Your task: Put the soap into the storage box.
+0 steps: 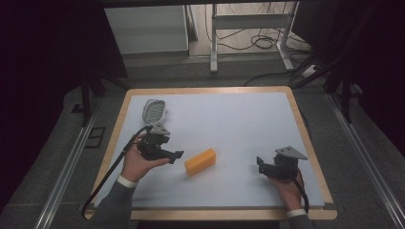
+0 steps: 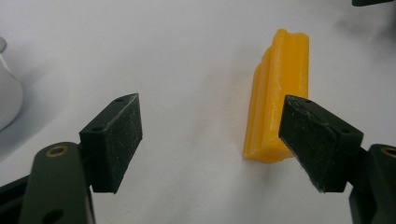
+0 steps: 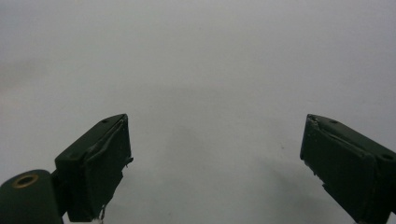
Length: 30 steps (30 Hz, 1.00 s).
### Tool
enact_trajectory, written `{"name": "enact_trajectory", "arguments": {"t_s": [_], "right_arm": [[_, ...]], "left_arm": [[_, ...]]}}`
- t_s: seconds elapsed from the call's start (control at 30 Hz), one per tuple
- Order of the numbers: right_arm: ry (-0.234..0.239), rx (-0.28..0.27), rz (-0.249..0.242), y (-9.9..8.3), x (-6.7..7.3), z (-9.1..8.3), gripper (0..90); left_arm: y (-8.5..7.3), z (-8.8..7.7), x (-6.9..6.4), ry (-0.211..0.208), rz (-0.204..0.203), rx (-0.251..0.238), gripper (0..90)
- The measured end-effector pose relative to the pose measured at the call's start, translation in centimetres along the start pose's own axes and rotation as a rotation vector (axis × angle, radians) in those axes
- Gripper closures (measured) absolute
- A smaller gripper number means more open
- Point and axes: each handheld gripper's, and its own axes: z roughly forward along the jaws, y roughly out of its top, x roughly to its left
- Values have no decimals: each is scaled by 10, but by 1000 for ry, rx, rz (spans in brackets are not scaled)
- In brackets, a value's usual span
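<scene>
left tongs (image 1: 179, 154) hang spread just left of the yellow block (image 1: 200, 161), which lies on the tabletop (image 1: 239, 119), outside their gap. right tongs (image 1: 260, 163), also spread and empty, sit well right of the block. a white brush (image 1: 154, 110) lies beyond it.

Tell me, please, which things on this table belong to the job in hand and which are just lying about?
In the job:
- yellow block, lying flat just ahead of the open left hand-held gripper
- right hand-held gripper, open, holding nothing, apart from the block

Lying about:
- grey-and-white slotted object at the table's far left, untouched
</scene>
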Motion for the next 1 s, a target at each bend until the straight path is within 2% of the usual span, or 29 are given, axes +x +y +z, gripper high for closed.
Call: {"name": "enact_trajectory", "arguments": {"t_s": [0.3,0.43,0.6,0.77,0.83,0.9,1.0], "right_arm": [[2,-5,-2,0,0,0,89],[2,-6,-1,0,0,0,90],[1,-6,-1,0,0,0,90],[0,-6,0,0,0,-1,90],[0,-7,-1,0,0,-1,90],[0,-7,1,0,0,-1,90],[-2,-6,2,0,0,-1,89]], "left_arm": [[10,9,-11,-21,37,14,221],[12,12,-14,-37,37,7,223],[14,16,-17,-36,44,19,223],[20,20,-25,-47,72,28,222],[21,23,-28,-63,69,19,227],[24,26,-32,-54,87,35,223],[29,29,-39,-74,99,26,223]]}}
